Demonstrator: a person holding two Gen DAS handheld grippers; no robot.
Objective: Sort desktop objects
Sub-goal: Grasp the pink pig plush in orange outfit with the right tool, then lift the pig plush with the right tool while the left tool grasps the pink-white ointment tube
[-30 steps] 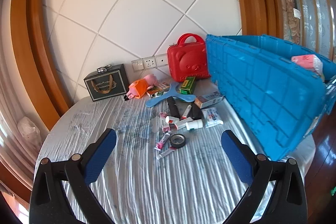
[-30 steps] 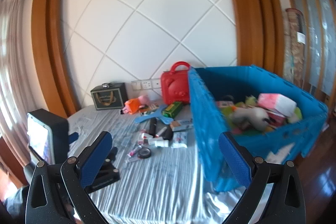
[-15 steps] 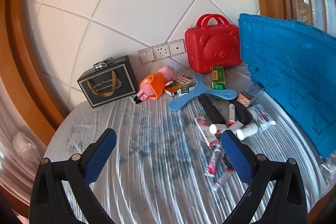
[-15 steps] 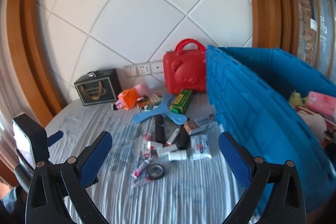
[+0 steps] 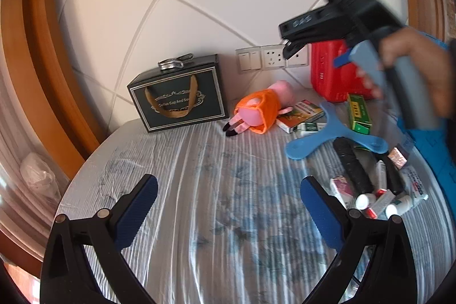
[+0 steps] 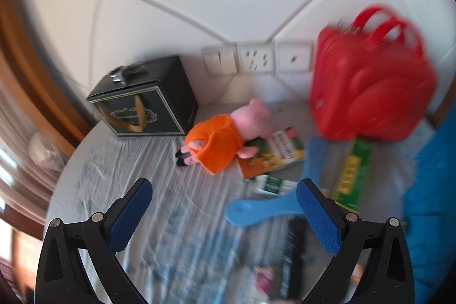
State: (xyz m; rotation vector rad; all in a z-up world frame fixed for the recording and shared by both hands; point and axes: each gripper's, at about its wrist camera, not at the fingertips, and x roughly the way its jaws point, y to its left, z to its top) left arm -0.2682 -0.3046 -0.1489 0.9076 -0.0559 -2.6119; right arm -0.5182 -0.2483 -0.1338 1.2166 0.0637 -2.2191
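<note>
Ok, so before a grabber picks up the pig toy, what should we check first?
1. Right gripper open: ok, jaws wide apart, nothing between them.
2. Left gripper open: ok, also holding nothing.
3. Pig toy reachable: ok, it lies ahead of the right gripper, nothing on top.
4. Pig free of neighbours: not ok, it lies partly on the orange-green packet.
5. Black box out of the way: ok, it stands apart, left of the pig.
6. Sharp view for aiming: not ok, the right wrist picture is blurred.
</note>
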